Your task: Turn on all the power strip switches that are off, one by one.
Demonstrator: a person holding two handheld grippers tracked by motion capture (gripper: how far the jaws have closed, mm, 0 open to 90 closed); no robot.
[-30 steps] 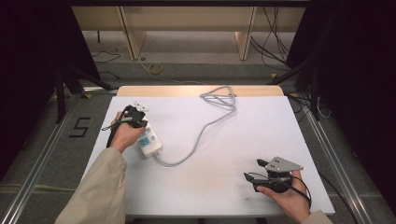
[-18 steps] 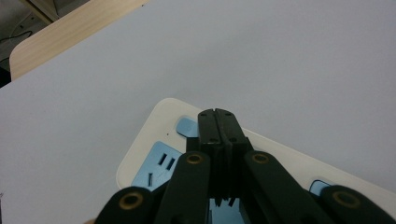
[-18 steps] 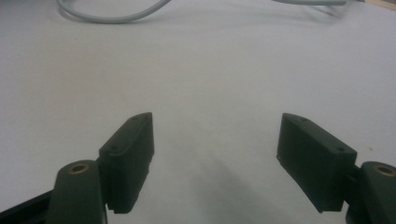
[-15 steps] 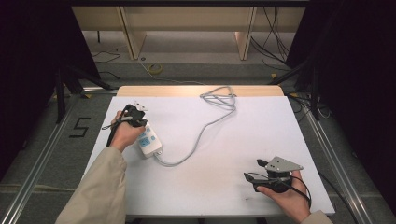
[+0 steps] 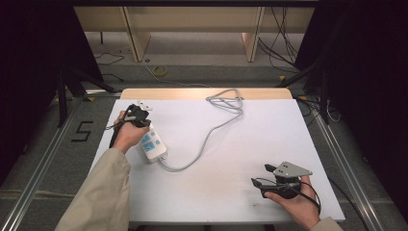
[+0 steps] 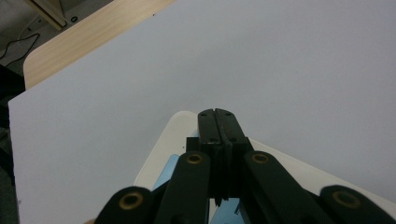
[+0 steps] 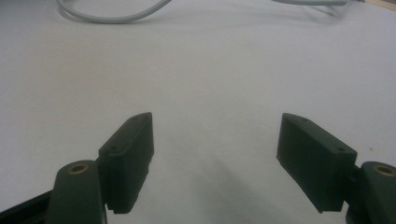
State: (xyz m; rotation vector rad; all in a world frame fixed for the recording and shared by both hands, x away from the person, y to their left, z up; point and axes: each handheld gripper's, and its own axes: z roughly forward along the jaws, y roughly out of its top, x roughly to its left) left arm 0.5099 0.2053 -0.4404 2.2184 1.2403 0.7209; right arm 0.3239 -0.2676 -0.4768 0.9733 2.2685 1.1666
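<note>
Left tool [image 5: 140, 115], jaws pressed together and gripping nothing, hovers at the far end of the white remote [image 5: 153, 143] on the worktop [image 5: 269, 134], right tool [image 5: 263, 177] gaping empty well away—pressing looks underway, next needs careful downward aim.

High view: above the near edge, looking forward and down over the whole white tabletop [image 5: 250, 144].
Left claw view: close, along its shut jaws, just over the remote control [image 6: 187, 135].
Right claw view: low, near the tabletop.
Shared: probably the grey cable [image 7: 112, 16].
</note>
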